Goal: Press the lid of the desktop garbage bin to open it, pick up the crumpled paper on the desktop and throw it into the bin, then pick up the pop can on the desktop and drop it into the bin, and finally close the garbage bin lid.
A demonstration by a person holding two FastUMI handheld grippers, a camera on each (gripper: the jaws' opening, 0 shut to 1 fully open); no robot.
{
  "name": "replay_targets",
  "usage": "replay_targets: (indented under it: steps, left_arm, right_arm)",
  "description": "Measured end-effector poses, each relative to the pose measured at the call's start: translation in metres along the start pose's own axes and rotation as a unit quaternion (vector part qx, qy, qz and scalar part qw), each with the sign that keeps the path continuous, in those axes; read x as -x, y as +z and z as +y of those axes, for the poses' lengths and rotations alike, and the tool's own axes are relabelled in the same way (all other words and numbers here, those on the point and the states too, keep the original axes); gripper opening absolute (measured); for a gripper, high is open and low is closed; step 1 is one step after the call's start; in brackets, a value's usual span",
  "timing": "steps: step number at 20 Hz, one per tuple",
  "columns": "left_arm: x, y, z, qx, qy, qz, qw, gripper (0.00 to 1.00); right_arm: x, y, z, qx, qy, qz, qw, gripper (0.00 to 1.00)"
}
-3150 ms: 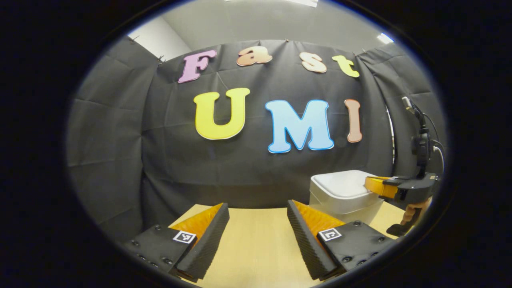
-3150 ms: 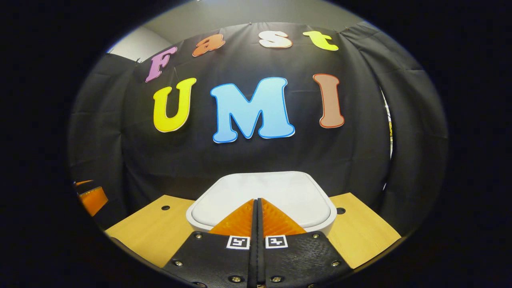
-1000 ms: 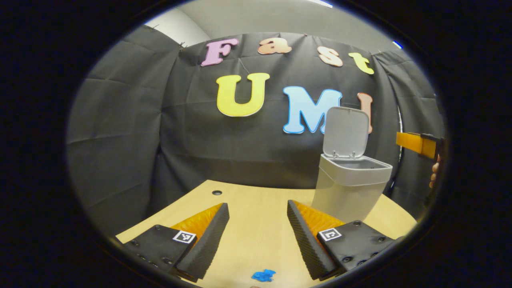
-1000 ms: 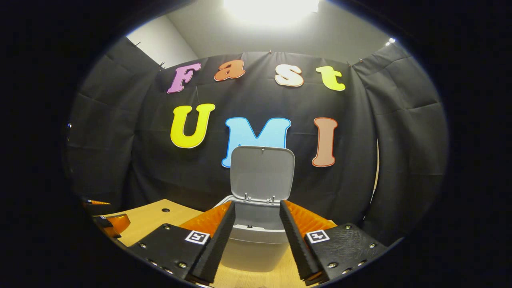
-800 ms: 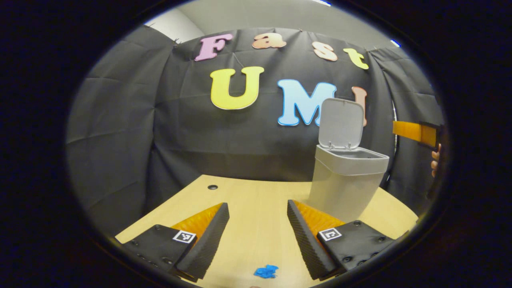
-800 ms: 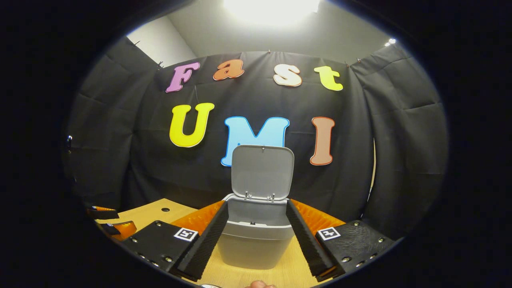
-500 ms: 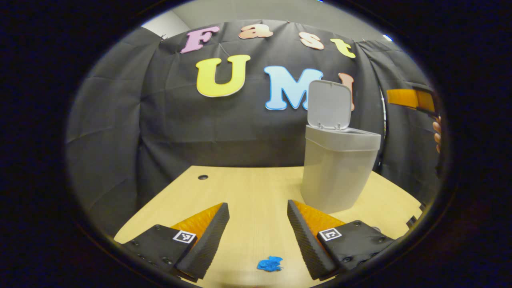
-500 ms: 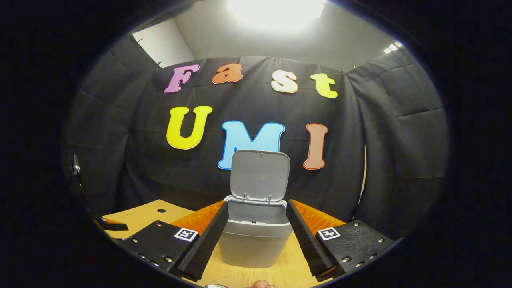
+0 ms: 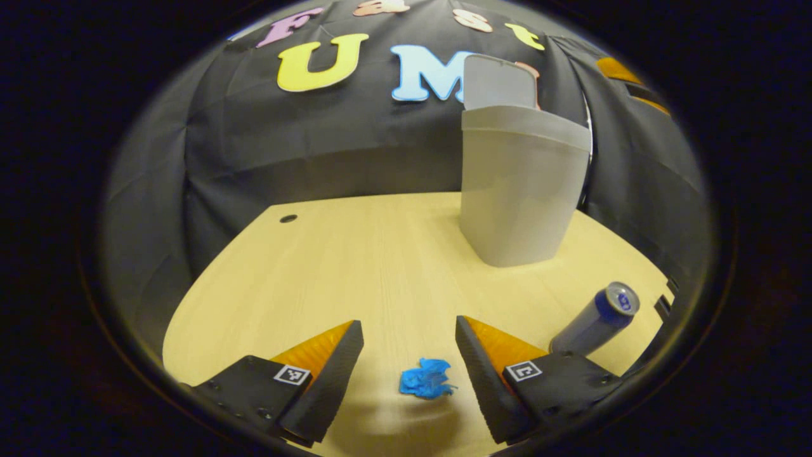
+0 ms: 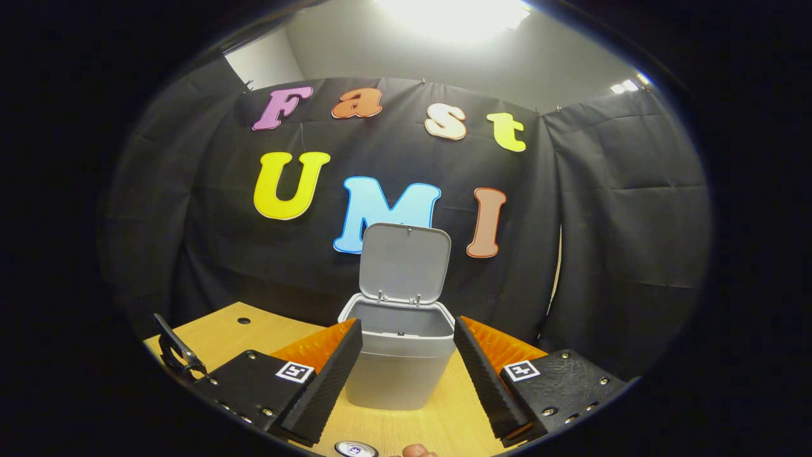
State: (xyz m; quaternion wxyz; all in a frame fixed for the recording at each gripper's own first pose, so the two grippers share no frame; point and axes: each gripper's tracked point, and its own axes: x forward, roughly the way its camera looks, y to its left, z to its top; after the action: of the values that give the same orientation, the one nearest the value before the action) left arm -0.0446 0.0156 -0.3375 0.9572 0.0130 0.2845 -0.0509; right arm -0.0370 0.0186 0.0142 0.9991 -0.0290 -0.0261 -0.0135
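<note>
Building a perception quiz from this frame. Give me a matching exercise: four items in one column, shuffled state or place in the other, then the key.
Items:
1. bin lid
2. crumpled paper
3. pop can
4. left gripper

States:
A. standing on the table, right of the left gripper's fingers
B. raised upright
C. open, empty
D. lying on the table between the open fingers

Pairs: 1-B, 2-D, 3-A, 4-C

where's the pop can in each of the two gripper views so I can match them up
Left gripper view: the pop can stands on the table at lower right, just right of the open left hand-held gripper, nearer than the bin.
Right gripper view: the rim of the can's top peeks in at the bottom edge, between the open right hand-held gripper's fingers.
Shared landmark: the grey bin with its lid raised.
</note>
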Motion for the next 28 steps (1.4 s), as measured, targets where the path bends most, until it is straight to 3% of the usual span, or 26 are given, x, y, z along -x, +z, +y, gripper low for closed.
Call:
replay_targets:
  steps: [9, 13, 15, 16, 18, 20, 23, 28]
  left_arm:
    - [-0.015, -0.062, -0.011, -0.007, 0.006, 0.061, 0.998, 0.94]
    - [-0.016, -0.068, -0.012, -0.015, 0.019, 0.067, 0.997, 0.74]
    - [-0.016, -0.069, -0.012, -0.019, 0.022, 0.066, 0.997, 0.55]
    - [-0.016, -0.070, -0.013, -0.021, 0.021, 0.063, 0.998, 0.55]
    - [-0.015, -0.069, -0.011, -0.024, 0.025, 0.063, 0.997, 0.41]
    - [-0.017, -0.068, -0.009, -0.028, 0.028, 0.062, 0.997, 0.39]
    - [-0.016, -0.066, -0.005, -0.037, 0.035, 0.060, 0.997, 0.24]
    - [-0.016, -0.056, -0.008, -0.028, 0.040, 0.050, 0.998, 0.22]
  right_arm:
    - [-0.001, -0.005, 0.003, -0.005, 0.035, 0.009, 0.999, 0.91]
    - [0.001, -0.009, -0.005, -0.018, 0.036, 0.011, 0.999, 0.93]
    - [0.001, -0.012, -0.008, -0.027, 0.036, 0.016, 0.999, 0.93]
    - [-0.001, -0.015, -0.010, -0.029, 0.035, 0.018, 0.999, 0.93]
    - [-0.001, -0.016, -0.013, -0.028, 0.034, 0.020, 0.999, 0.93]
    - [0.000, -0.018, -0.015, -0.025, 0.035, 0.020, 0.999, 0.93]
    - [0.000, -0.018, -0.017, -0.022, 0.038, 0.019, 0.999, 0.93]
    - [0.002, -0.014, -0.025, -0.015, 0.036, 0.010, 0.999, 0.93]
